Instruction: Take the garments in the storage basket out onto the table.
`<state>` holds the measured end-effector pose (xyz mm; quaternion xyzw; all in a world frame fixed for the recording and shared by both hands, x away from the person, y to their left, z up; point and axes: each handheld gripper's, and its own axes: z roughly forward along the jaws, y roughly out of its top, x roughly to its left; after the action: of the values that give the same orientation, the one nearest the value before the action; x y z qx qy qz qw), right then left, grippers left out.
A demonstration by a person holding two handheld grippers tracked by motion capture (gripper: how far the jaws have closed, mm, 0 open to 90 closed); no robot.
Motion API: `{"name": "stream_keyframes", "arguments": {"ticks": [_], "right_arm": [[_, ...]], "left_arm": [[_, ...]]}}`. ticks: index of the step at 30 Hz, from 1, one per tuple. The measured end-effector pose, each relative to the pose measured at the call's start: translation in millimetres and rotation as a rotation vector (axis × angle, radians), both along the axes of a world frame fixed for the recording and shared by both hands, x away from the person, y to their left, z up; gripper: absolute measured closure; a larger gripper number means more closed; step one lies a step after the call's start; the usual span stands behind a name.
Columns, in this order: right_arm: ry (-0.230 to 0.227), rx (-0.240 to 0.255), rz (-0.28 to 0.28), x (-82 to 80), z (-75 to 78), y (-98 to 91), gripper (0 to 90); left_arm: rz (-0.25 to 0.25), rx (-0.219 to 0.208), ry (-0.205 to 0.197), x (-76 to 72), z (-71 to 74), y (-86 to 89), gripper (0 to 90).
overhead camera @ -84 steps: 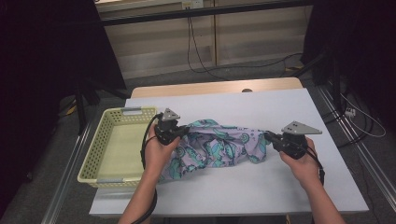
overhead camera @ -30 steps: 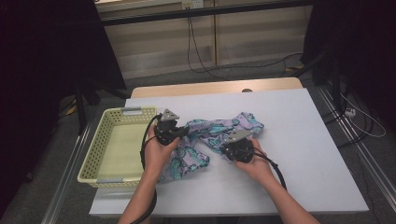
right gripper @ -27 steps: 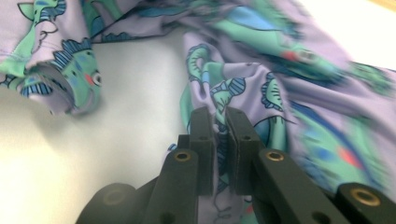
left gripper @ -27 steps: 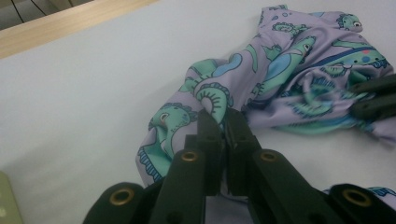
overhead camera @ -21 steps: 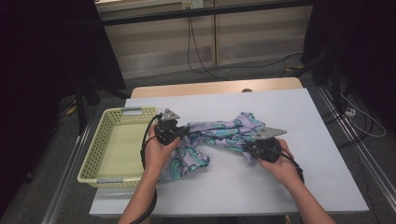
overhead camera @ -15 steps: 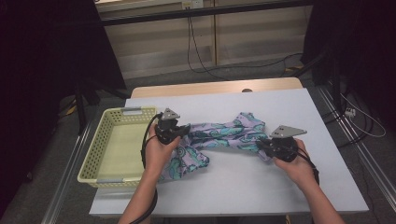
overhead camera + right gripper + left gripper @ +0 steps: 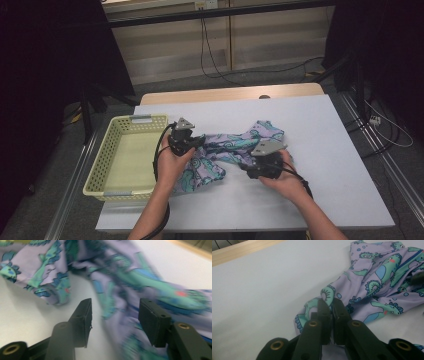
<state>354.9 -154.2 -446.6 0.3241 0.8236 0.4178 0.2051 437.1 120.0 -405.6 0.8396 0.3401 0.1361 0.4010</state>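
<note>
White desk carries the patterned cloth beside a yellow basket. Left gripper stays clamped on its corner; right gripper, jaws just opening, should straddle one fold cleanly before pinching.

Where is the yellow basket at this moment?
In the high view the basket sits at the table's left edge, just left of the left gripper that pinches the cloth.
</note>
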Motion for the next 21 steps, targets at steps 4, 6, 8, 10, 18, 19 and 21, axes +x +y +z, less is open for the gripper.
{"name": "stream_keyframes", "arguments": {"ticks": [4, 6, 8, 10, 18, 19, 21], "right_arm": [[0.046, -0.095, 0.001, 5.3, -14.5, 18.8, 64.7], [0.077, -0.113, -0.020, 8.1, -18.8, 16.8, 76.5], [0.096, -0.090, -0.033, 9.7, -19.6, 10.0, 86.5], [0.100, -0.090, -0.040, 9.7, -17.7, 3.5, 89.2], [0.075, -0.049, -0.080, -8.5, 0.3, -50.9, 89.5], [0.066, -0.040, -0.087, -11.1, 2.7, -61.3, 89.5], [0.046, -0.013, -0.130, -15.0, 8.1, -80.1, 89.5]], "left_arm": [[0.000, -0.005, -0.003, -0.5, 0.3, 0.5, 86.5], [0.000, -0.006, -0.002, -0.5, 0.2, 0.8, 86.5], [0.004, -0.005, -0.004, -0.5, 0.0, 0.7, 86.5], [0.006, -0.005, -0.007, -0.4, 0.5, 0.9, 86.5], [0.003, -0.014, -0.006, -0.7, 2.9, 2.5, 86.5], [0.002, -0.016, -0.006, -0.6, 2.6, 2.1, 86.5], [-0.005, -0.026, -0.007, -0.7, 2.5, -0.9, 86.4]]}}
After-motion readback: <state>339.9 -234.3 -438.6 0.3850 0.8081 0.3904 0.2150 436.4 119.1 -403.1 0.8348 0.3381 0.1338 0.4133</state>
